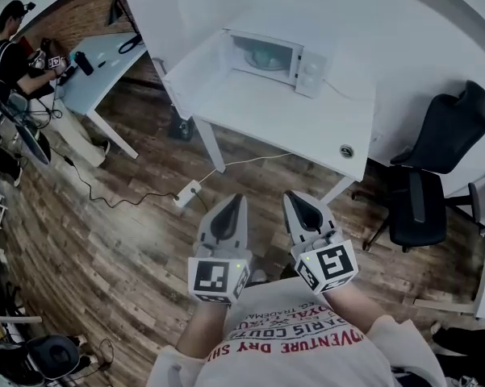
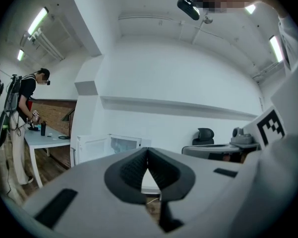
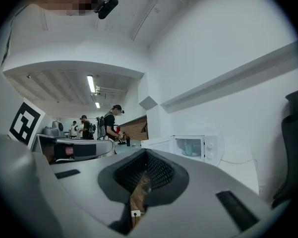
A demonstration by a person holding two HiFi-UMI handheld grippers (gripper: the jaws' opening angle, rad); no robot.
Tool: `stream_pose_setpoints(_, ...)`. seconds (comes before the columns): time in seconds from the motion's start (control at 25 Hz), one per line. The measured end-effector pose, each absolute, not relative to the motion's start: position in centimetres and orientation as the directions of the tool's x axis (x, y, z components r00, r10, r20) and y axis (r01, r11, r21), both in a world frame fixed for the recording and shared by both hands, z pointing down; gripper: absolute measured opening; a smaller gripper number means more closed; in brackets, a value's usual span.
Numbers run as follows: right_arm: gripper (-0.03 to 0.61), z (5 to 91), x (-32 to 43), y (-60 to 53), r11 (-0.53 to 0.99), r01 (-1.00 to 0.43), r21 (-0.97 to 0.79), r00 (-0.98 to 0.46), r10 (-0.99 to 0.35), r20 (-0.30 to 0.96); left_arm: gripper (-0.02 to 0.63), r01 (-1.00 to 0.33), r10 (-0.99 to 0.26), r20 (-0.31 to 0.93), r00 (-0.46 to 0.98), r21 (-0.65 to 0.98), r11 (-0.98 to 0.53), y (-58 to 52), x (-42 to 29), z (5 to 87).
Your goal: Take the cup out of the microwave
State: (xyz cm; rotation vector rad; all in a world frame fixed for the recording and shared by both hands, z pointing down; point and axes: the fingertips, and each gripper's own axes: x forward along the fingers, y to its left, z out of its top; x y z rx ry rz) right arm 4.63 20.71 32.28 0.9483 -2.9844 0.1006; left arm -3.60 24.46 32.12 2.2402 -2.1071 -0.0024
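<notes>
Inside the microwave (image 1: 308,71), a pale teal cup (image 1: 263,56); left hand-held gripper (image 1: 239,200), right hand-held gripper (image 1: 293,198) both closed

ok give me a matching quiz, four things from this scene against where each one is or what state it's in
Things:
1 cup
2 chair
3 power strip
4 left gripper

Place or state:
A lying flat on the floor, white cable attached
B jaws shut, nothing held
C inside the microwave
D black, at the right of the table in the head view

Pairs: 1-C, 2-D, 3-A, 4-B
</notes>
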Motion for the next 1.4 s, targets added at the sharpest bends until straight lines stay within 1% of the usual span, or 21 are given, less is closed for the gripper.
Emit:
stream_pose_setpoints(0.2,0.011,33.7,2.5,16.0,0.796,-0.599,-0.082,-0.8,-0.597,0.052,0.008,-0.992,-0.995,0.06,0.076,0.101,-0.069,20.1,-6.4,33.6)
stream_pose_setpoints(0.56,0.011,34.6,-2.0,6.3,0.809,-0.58,-0.097,-0.814,-0.579,0.041,0.008,-0.997,-0.996,0.072,0.053,0.06,-0.048,11.3,-10.1,34.2)
stream_pose_setpoints(0.84,0.011,32.8,-4.6,-5.0,0.831,-0.543,-0.125,-0.838,-0.546,0.009,0.008,-0.999,-0.996,0.079,0.03,0.047,-0.026,0.0,-12.7,33.3)
stream_pose_setpoints(1.12,0.011,33.2,-4.6,-16.0,0.796,-0.591,-0.13,-0.805,-0.592,0.038,0.008,-0.998,-0.995,0.084,0.052,0.046,-0.048,-11.0,-13.7,33.2)
stream_pose_setpoints(1.4,0.011,35.5,-4.1,-22.8,0.739,-0.651,-0.173,-0.758,-0.644,0.1,0.008,-0.99,-0.986,0.14,0.094,0.113,-0.079,-18.2,-14.6,35.5)
